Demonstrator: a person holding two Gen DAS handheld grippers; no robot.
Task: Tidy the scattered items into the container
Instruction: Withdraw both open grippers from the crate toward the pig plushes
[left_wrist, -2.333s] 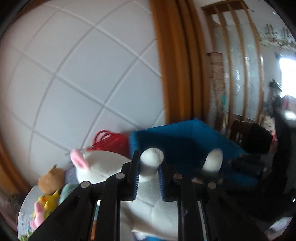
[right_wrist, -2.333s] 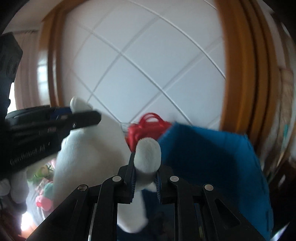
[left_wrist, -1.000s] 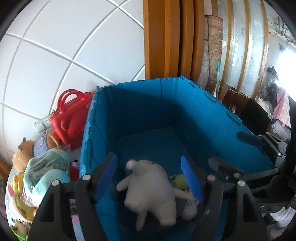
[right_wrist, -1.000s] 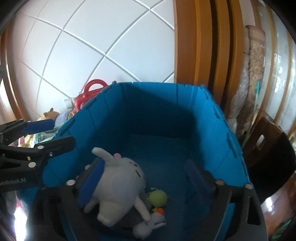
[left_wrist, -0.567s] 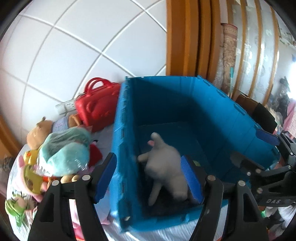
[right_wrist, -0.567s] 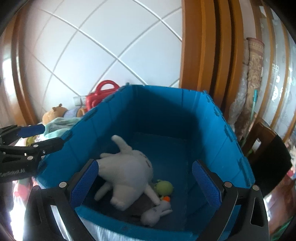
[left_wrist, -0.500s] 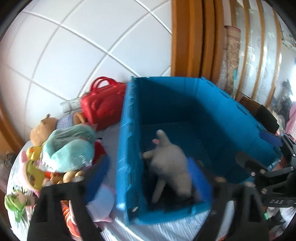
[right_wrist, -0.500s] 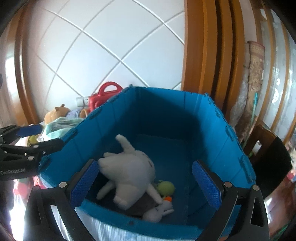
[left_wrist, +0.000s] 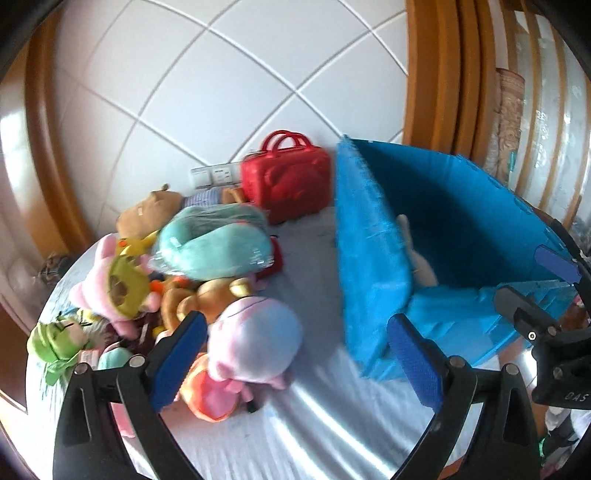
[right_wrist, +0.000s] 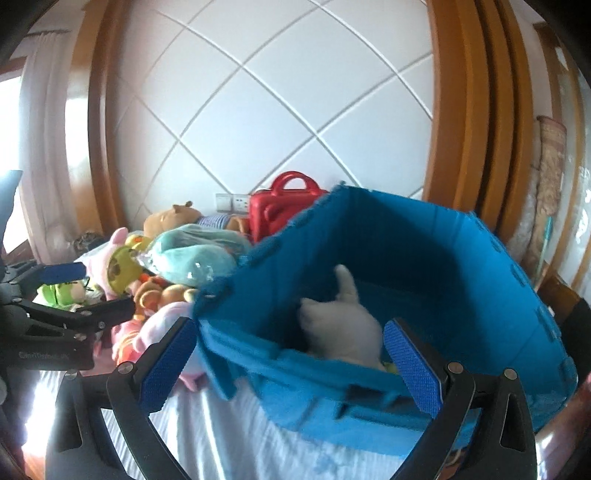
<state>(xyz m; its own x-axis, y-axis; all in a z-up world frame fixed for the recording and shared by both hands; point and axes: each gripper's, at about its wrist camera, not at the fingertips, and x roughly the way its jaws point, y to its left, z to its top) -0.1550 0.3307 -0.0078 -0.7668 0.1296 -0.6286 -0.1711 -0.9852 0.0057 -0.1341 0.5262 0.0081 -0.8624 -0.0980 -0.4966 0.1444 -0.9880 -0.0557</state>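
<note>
"Bedsheet (left_wrist: 314, 424) by the tiled wall: where do things stand?"
"White plush (right_wrist: 343, 325) lies inside the blue bin (right_wrist: 424, 258); both grippers, left (left_wrist: 295, 354) and right (right_wrist: 291, 354), have jaws spread, empty."
"Next?"
"Probably the pink plush (left_wrist: 255, 339), left of the bin."

Glossy red plastic case (left_wrist: 286, 177), plush toys (left_wrist: 210, 251)

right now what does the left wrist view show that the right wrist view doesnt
Left wrist only: the bare sheet between the toy pile and the bin's outer corner, and the right gripper side-on.
Right wrist only: the white plush lying inside the bin, and the left gripper side-on.
Both: blue bin, red case, teal plush.
</note>
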